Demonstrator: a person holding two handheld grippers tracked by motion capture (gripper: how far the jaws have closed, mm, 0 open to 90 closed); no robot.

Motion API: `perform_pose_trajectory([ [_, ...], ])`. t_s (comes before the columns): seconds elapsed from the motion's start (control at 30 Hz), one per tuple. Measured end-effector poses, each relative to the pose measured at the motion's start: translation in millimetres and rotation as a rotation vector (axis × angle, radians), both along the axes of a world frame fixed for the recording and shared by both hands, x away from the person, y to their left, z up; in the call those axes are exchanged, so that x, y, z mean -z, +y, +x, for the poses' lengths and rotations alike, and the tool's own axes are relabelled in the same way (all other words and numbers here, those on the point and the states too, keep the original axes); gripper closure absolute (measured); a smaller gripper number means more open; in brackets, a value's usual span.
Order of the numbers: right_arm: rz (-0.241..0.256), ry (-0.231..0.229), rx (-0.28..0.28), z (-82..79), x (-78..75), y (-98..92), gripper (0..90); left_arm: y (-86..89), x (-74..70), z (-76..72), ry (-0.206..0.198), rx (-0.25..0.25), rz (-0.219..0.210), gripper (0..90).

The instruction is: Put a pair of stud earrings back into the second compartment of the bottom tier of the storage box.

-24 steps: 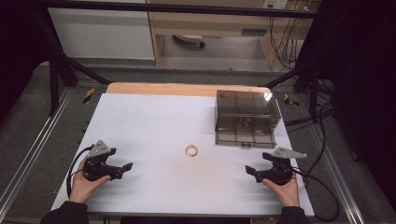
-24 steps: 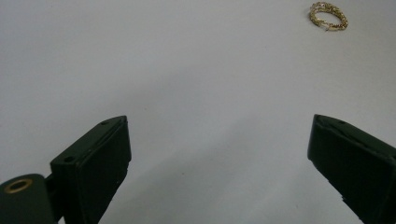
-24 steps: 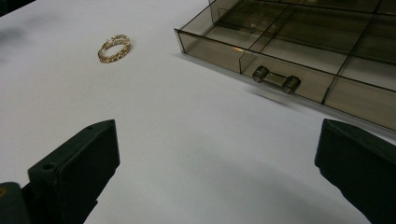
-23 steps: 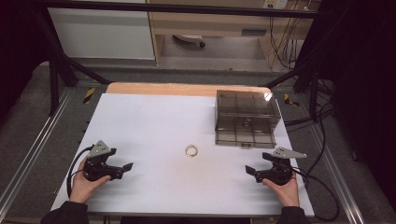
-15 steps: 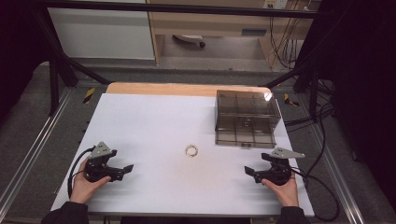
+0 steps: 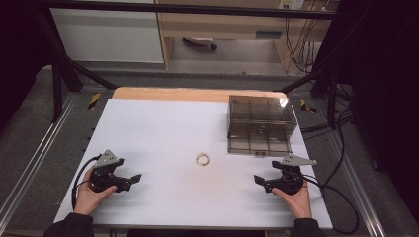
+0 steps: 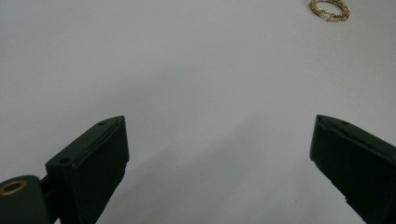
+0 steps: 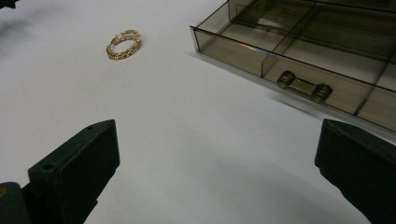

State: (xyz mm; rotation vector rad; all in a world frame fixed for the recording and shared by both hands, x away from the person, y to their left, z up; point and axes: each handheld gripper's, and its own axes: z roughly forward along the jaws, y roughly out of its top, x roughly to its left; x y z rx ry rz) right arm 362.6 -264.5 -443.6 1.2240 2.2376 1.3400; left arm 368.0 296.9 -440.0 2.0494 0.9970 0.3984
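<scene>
Both grippers' fingers [image 7: 88, 172] spread wide, empty; gold ring [image 6: 202, 159] mid-frame lies flat on tabletop [image 6: 148, 128]; likely skids when pinched.

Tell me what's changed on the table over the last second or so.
Hardly anything. The right gripper edged slightly toward the person and the left gripper barely shifted; neither took hold of anything, and both stay open. The gold bracelet and the smoky plastic organizer box lie where they were.

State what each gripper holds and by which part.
Nothing is held. The left gripper and right gripper both have their jaws wide apart over bare table, and the gold bracelet lies untouched between them.
</scene>
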Motion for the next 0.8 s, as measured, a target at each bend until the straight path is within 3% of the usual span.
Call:
perform_pose_trajectory([
  [0.8,-0.054,-0.007,-0.043,12.6,-13.9,56.2,1.4,-0.1,0.3,-1.4,-0.005,0.005,-0.003,4.3],
])
